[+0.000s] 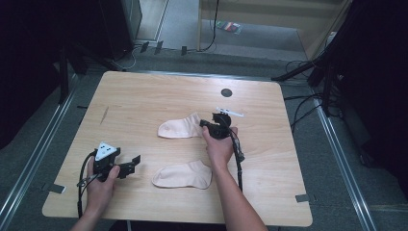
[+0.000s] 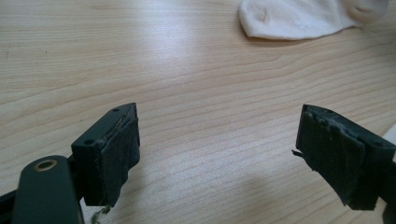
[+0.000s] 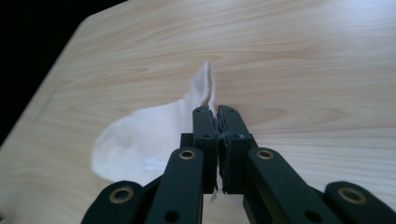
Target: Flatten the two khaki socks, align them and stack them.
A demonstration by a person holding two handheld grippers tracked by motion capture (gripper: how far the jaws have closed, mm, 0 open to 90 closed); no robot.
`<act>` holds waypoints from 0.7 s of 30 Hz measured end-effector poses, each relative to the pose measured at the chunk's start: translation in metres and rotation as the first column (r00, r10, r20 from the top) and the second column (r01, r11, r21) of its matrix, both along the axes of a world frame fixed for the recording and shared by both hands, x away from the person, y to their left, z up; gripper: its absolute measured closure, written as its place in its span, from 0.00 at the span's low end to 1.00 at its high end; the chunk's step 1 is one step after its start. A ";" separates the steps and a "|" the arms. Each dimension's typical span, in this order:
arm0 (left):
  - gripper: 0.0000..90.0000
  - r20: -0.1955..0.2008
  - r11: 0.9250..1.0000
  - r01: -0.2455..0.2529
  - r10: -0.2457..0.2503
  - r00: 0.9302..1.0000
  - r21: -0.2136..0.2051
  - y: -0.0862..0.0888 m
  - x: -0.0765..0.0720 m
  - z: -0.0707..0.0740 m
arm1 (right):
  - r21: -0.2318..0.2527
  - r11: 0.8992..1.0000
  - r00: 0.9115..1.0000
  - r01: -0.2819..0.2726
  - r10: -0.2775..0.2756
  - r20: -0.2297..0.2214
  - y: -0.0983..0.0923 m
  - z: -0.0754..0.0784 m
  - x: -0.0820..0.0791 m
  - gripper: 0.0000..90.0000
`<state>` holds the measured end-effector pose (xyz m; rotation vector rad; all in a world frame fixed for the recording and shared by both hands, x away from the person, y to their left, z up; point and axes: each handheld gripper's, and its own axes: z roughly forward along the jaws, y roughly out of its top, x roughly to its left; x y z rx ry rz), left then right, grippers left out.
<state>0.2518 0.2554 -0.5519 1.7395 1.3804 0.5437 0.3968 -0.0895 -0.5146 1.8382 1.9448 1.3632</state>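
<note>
The farther pale pink cotton ankle sock (image 1: 179, 128) lies flat on the light wooden table (image 1: 144, 96), its cuff pinched between the closed jaws of the right gripper (image 3: 217, 122). This looks like the carrying step; next it probably goes toward the nearer matching sock (image 1: 183, 175). The left gripper (image 2: 217, 154) rests on the table with jaws wide, holding nothing.

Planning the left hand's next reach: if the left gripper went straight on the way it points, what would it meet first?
Probably the near sock; the open left gripper points across bare table toward its toe, though depth is unclear.
</note>
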 end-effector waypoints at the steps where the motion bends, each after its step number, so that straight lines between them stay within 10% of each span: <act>1: 0.16 0.005 1.000 0.001 -0.001 1.000 0.002 0.000 0.000 0.000 | -0.013 1.000 1.000 0.024 -0.024 -0.009 -0.006 -0.004 0.002 0.93; 7: 0.23 0.013 1.000 -0.018 0.018 1.000 0.006 -0.001 0.002 0.002 | -0.153 0.984 0.995 0.094 -0.086 0.058 -0.031 -0.014 0.000 0.78; 21: 0.49 0.020 1.000 0.009 -0.009 1.000 0.018 -0.048 0.059 0.031 | -0.258 0.964 0.990 -0.061 0.092 0.111 -0.023 -0.018 -0.003 0.69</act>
